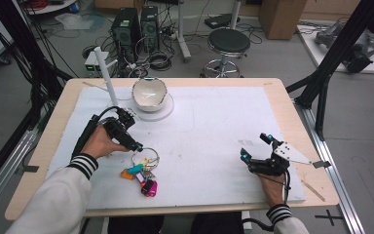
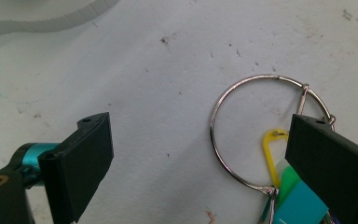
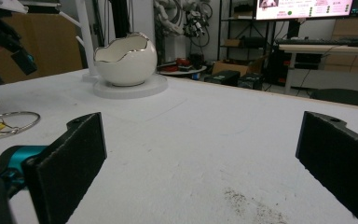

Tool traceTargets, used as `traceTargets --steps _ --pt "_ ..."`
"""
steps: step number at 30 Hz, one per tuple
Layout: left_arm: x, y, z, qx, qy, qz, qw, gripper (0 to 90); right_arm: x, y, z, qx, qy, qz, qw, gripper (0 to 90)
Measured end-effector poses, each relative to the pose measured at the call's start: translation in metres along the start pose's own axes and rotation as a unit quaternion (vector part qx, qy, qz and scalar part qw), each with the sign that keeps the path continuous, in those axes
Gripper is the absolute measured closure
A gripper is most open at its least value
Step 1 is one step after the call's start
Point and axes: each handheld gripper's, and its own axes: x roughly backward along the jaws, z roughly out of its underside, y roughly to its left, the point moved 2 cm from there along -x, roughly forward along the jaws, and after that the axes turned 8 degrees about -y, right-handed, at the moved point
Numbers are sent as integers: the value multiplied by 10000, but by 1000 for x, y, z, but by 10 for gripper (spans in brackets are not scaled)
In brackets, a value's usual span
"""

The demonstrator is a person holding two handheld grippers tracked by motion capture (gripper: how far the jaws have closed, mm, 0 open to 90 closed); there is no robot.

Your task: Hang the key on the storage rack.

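A metal key ring (image 1: 145,157) with several coloured tags (image 1: 143,178) lies on the white mat near the front left. My left gripper (image 1: 137,145) points down at it, held by a hand in a striped cuff. In the left gripper view the ring's wire (image 2: 213,135) curves across the gap between the wide-apart jaws of the left gripper (image 2: 200,158); the right jaw covers part of it, and a yellow tag (image 2: 270,154) and a teal tag (image 2: 300,207) sit beside that jaw. No pad presses on the wire. My right gripper (image 1: 254,146) rests open at the front right, nothing between its jaws (image 3: 200,149).
A white egg-shaped bowl (image 1: 149,92) (image 3: 126,58) stands on a round white base (image 1: 168,112) at the back of the mat, beside a white upright post (image 1: 105,73). The mat (image 1: 214,126) covers a wooden table. A stool and computer towers stand on the floor beyond.
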Motion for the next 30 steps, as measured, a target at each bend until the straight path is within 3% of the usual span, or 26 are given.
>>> traceTargets --steps 12,19,21,22,26,29,30 --pt "-11 -7 3 39 419 -134 9990 147 0 0 0 8 7 2 10000 11" --pt "-16 -9 4 41 748 -182 9970 209 0 0 0 -2 -6 -4 10000 12" --pt "-18 -10 4 30 781 -197 9967 220 0 0 0 -1 -4 -5 10000 11" --pt "-19 -12 4 137 705 -217 9972 250 0 0 0 -2 -4 -8 10000 11" --pt "-20 -12 2 44 901 -185 9958 289 0 0 0 -5 -7 -5 10000 11" --pt "-22 -15 2 162 849 -205 9960 331 0 0 0 -3 -6 -2 10000 11" --pt "-22 -14 1 98 920 -197 9955 331 0 0 0 -3 -6 -2 10000 11"
